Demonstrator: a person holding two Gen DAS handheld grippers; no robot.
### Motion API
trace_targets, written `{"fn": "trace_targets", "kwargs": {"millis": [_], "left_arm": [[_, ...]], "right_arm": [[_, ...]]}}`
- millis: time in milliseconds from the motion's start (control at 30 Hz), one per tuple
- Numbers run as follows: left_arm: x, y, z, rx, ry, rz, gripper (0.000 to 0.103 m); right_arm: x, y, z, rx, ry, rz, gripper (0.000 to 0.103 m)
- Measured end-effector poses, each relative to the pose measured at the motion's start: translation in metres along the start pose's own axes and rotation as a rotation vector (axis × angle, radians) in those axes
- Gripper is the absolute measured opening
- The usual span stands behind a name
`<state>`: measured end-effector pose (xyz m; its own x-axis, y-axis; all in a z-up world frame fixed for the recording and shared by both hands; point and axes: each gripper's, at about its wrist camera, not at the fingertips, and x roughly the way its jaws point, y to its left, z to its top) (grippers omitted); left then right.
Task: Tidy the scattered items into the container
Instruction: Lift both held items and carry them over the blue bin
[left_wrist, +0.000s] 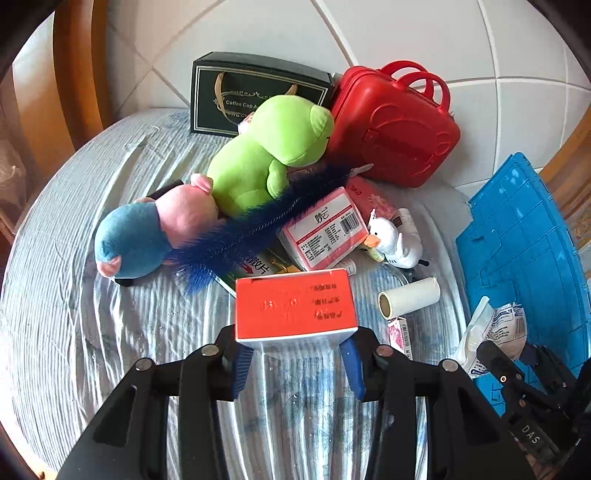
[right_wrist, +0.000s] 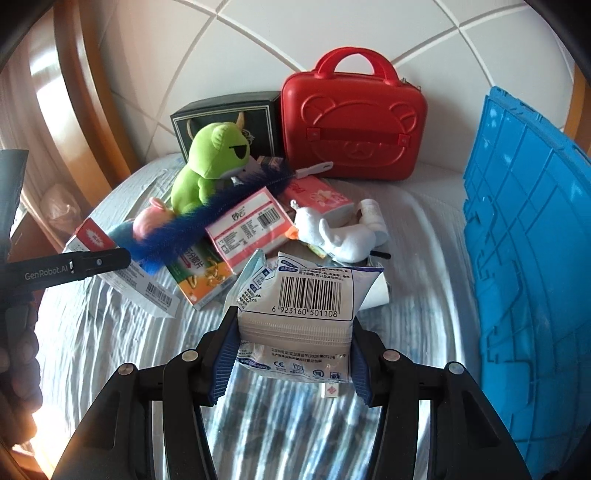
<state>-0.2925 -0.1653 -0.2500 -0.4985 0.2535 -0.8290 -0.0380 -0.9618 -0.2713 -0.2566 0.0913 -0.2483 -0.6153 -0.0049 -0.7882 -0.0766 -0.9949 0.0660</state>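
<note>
Left gripper (left_wrist: 295, 354): clamped on orange box (left_wrist: 295, 306), lifted above striped cloth (left_wrist: 74, 314). Right gripper (right_wrist: 291, 363): clamped on white packet (right_wrist: 306, 314) with barcode. Blue crate (right_wrist: 528, 258): at right edge, inside hidden. Pile between: green plush (left_wrist: 266, 155), pink-and-blue plush (left_wrist: 147, 232), blue brush (left_wrist: 258, 221), pink box (left_wrist: 325, 229), white duck (left_wrist: 395, 240), paper roll (left_wrist: 410, 297). Behind, against wall: red case (right_wrist: 354, 122), black box (left_wrist: 255, 92).

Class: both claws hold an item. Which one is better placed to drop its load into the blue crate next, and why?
Right claw, probably: its white packet sits beside the blue crate, while the left claw with the red box is farther over.
</note>
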Motion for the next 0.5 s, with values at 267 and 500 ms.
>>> {"fn": "trace_targets", "kwargs": {"millis": [267,500], "left_arm": [[-0.06,-0.021,0.001,0.07,-0.09,0.006,0.041],[-0.105,-0.055,0.002,0.122,-0.153,-0.014,0.041]], "right_arm": [[-0.08,0.005,0.007,0.0,-0.101,0.0,0.052],[-0.157,-0.005,0.005,0.005,-0.19,-0.001,0.052]]}}
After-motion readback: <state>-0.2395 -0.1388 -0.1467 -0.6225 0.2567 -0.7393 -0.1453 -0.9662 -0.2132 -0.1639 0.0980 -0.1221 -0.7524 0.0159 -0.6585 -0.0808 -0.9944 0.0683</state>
